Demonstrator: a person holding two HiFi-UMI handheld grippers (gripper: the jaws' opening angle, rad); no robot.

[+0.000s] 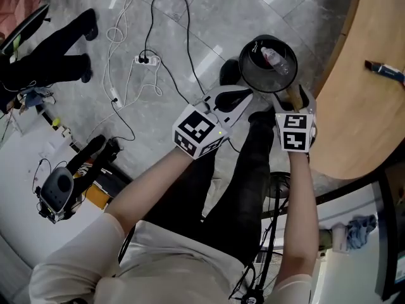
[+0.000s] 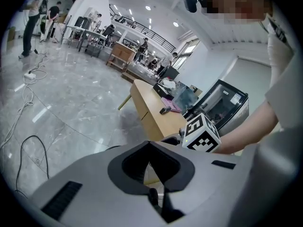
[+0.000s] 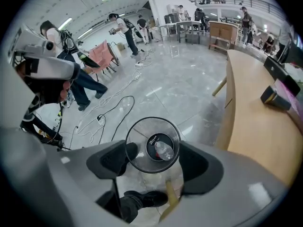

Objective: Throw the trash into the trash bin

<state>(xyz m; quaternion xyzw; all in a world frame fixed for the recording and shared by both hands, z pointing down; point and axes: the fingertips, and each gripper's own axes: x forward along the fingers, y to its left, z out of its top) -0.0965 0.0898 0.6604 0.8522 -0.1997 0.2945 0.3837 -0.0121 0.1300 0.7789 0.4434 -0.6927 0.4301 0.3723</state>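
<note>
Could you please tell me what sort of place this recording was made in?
Probably a large open workspace or lab hall: a polished grey stone floor, long wooden tables, a power strip with cables trailing about, and a railed upper gallery.

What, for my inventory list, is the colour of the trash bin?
The trash bin is black; the head view shows it best.

Black trash bin, clear bottle — grey marbled floor, tan table.
</note>
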